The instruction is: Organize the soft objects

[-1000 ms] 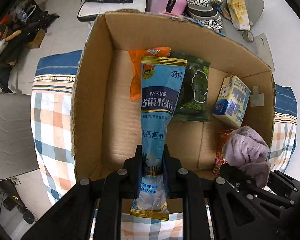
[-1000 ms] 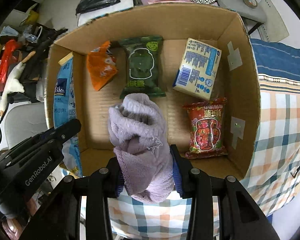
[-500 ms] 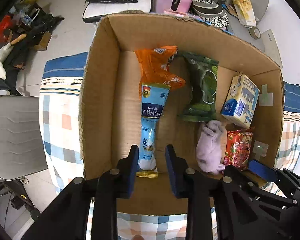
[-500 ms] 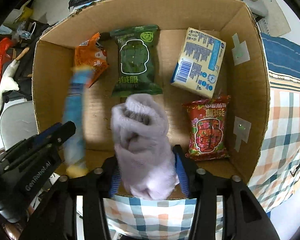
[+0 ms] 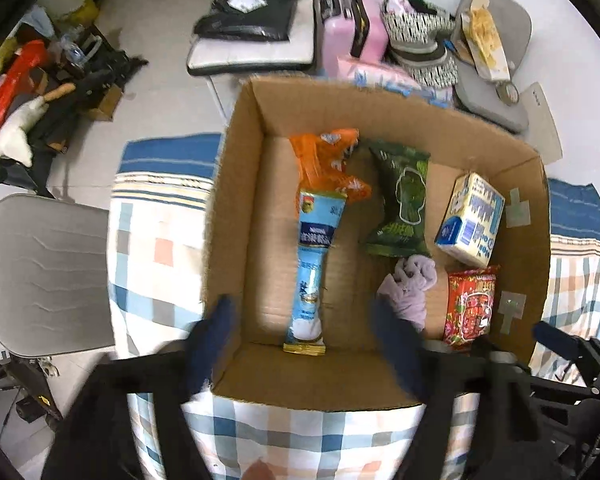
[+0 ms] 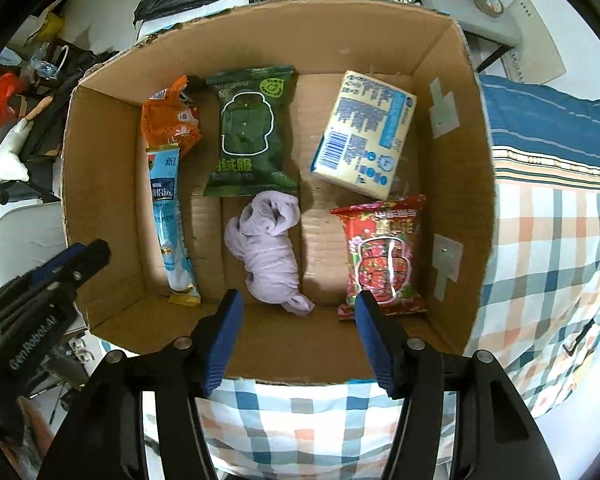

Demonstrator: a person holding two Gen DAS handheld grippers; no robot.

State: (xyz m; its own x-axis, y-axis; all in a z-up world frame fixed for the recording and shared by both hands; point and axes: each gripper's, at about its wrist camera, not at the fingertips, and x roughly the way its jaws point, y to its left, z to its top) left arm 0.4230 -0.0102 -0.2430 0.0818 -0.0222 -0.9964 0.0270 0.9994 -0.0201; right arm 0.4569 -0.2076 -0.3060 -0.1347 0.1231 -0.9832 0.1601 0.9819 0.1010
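An open cardboard box sits on a checked cloth. On its floor lie a long blue Nestle pouch, a lilac cloth bundle, an orange packet, a green packet, a pale tissue pack and a red packet. My left gripper is open and empty above the box's near edge. My right gripper is open and empty, just in front of the lilac bundle.
The checked cloth covers the surface under the box. A grey chair stands at the left. Behind the box are a pink case, hats, a black bag and floor clutter. The left gripper's body shows in the right wrist view.
Both grippers have opened wide and pulled back and up. The blue pouch and the lilac bundle, held one second ago, now lie loose on the box floor.
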